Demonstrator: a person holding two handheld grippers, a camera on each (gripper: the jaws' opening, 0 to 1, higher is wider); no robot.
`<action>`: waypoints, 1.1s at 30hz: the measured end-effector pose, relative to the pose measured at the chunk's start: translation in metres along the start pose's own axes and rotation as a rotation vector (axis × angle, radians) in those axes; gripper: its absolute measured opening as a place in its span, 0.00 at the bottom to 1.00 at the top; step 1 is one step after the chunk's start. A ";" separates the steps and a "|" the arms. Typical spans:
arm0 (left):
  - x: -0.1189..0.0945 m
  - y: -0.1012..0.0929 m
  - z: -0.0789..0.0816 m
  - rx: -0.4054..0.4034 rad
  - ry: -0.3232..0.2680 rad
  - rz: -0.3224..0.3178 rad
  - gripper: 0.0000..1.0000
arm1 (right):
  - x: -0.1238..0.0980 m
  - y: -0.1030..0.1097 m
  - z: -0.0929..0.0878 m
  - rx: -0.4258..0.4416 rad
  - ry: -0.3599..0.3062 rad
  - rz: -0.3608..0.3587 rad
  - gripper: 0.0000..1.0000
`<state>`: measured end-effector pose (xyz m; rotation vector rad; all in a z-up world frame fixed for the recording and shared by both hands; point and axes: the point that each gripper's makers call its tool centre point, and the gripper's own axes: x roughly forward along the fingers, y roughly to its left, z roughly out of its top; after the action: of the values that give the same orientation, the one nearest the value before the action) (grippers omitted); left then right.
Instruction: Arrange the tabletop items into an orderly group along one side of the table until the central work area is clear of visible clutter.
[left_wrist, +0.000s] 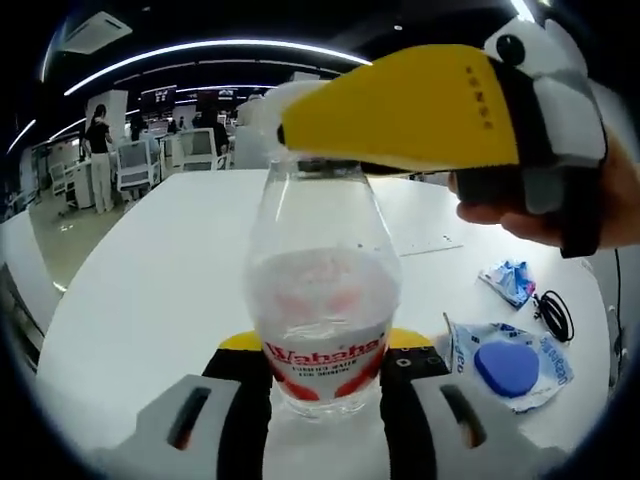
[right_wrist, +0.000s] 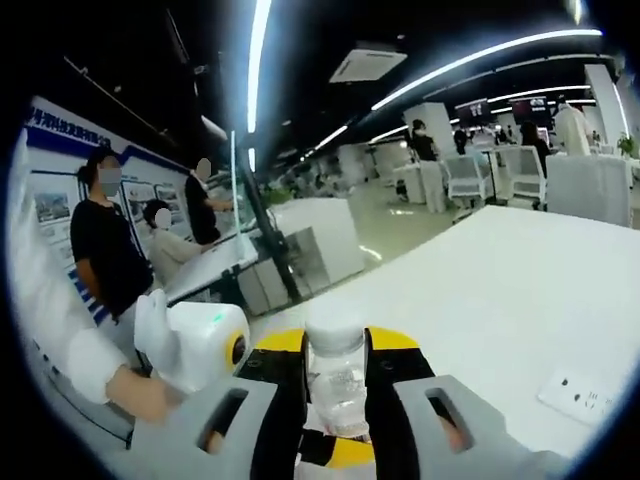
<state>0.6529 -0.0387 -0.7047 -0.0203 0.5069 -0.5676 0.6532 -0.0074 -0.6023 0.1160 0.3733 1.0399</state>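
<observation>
Two grippers on one bottle | left gripper (left_wrist: 327, 395) clamps clear water bottle (left_wrist: 322, 300) at its labelled base, upright on white bench (left_wrist: 160, 290) | right gripper (right_wrist: 336, 385) closed around bottle's neck under white cap (right_wrist: 335, 325) | blue-lidded packet (left_wrist: 510, 362), crumpled wrapper (left_wrist: 508, 281), black cable (left_wrist: 555, 313) lie nearby on bench

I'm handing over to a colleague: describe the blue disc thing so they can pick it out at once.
On the white table, look to the side of the clear Wahaha bottle that the left gripper holds. The blue disc lies there on a crumpled white-and-blue wrapper. It is solid blue and rounded, unlike the smaller scrunched wrapper and black cable beyond it.
</observation>
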 end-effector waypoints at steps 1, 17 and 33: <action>0.000 0.000 0.000 -0.006 -0.001 0.006 0.41 | 0.000 0.001 0.000 -0.006 -0.003 0.010 0.18; 0.000 -0.008 -0.010 -0.042 0.005 0.039 0.43 | -0.019 0.011 -0.010 -0.027 -0.019 0.099 0.19; -0.016 -0.015 -0.018 -0.027 0.016 -0.057 0.49 | -0.022 0.015 -0.011 -0.050 -0.015 0.123 0.19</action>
<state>0.6255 -0.0404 -0.7106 -0.0560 0.5309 -0.6176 0.6270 -0.0195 -0.6026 0.1027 0.3299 1.1683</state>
